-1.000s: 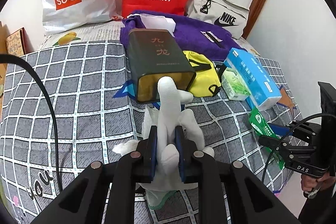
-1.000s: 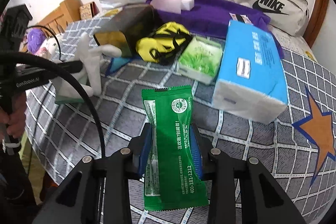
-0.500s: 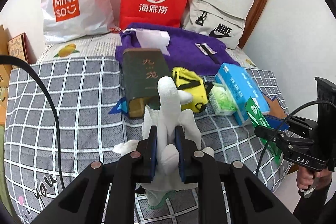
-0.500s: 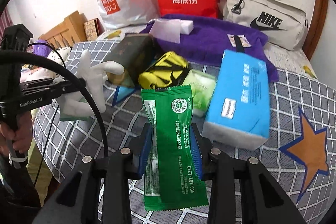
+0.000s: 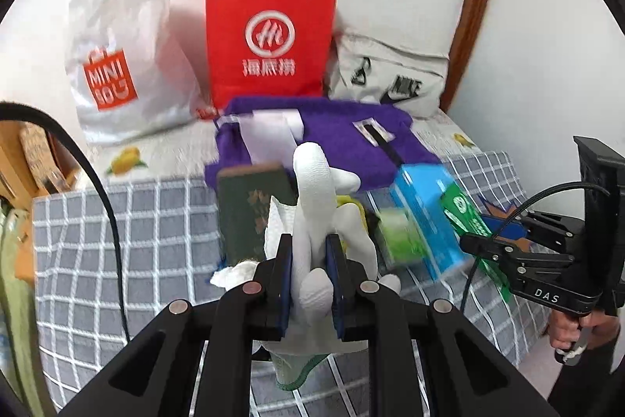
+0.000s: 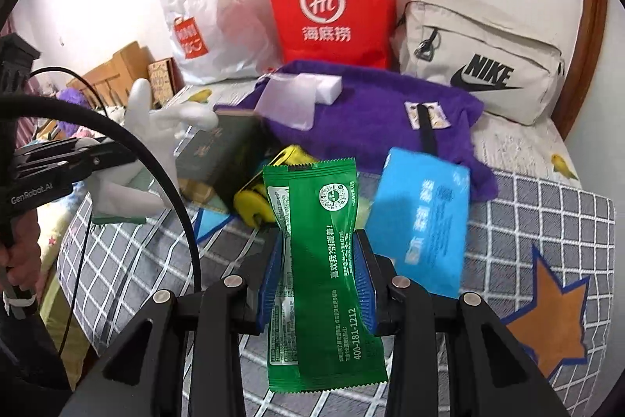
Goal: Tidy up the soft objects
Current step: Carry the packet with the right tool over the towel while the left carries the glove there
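Grippers both loaded, held above the bed. Left gripper (image 5: 308,282): jaws nearly closed, blue pads pinching a white glove (image 5: 314,221) at mid-body; glove fingers stick up past the pads, green-edged cuff hangs below them. Right gripper (image 6: 316,280): jaws partly open, clamped on a green sachet (image 6: 318,253) held lengthwise, its sides bowed in at the pads and both ends projecting beyond them. Grey checked bedspread (image 6: 547,221) below carries a dark green box (image 6: 222,159), a yellow pouch (image 6: 254,198), a blue tissue pack (image 6: 422,217) and a purple towel (image 6: 371,120), clustered and partly touching. Against the wall behind stand a white MINISO bag (image 5: 117,57), a red paper bag (image 5: 269,34) and a beige Nike bag (image 6: 480,61). Left view is motion-blurred.
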{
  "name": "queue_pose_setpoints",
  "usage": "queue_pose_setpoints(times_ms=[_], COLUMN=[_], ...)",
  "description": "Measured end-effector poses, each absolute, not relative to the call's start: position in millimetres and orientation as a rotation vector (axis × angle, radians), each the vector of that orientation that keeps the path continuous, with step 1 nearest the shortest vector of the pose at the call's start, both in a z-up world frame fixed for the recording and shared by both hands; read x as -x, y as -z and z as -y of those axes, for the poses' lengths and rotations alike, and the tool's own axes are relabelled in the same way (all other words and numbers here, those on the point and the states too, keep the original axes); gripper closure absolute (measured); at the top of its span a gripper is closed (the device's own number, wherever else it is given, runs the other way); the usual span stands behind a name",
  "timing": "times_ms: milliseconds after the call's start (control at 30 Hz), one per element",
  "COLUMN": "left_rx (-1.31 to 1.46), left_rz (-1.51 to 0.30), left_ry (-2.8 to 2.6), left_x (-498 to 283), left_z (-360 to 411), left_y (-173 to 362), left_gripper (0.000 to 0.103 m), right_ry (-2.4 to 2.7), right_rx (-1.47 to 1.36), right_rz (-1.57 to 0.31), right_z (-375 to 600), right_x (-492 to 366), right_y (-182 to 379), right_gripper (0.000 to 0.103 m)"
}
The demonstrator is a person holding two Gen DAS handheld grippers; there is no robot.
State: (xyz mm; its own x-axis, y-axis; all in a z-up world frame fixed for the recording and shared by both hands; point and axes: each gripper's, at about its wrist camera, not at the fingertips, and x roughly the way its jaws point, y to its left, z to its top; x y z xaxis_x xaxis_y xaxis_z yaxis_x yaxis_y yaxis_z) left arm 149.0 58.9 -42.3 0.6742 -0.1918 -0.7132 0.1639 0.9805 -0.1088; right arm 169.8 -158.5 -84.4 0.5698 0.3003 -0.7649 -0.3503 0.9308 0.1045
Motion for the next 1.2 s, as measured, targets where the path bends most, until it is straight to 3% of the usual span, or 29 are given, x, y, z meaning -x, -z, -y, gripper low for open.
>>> queue_pose_setpoints(times_ms=[367, 1200], left_rx=[0.021, 0.085], left_rz=[-0.761, -0.839], left_ry=[0.215, 0.221], left_x=[-187, -293], left_z=[-47, -62], left_y=[23, 58], left_gripper=[0.087, 0.087], right_ry=[-0.32, -0.244], right_rx=[0.033, -0.023], right_rz=[-0.878, -0.92], right_z=[175, 196], right_x=[-214, -320], right_y=[77, 85], right_gripper=[0.067, 0.067])
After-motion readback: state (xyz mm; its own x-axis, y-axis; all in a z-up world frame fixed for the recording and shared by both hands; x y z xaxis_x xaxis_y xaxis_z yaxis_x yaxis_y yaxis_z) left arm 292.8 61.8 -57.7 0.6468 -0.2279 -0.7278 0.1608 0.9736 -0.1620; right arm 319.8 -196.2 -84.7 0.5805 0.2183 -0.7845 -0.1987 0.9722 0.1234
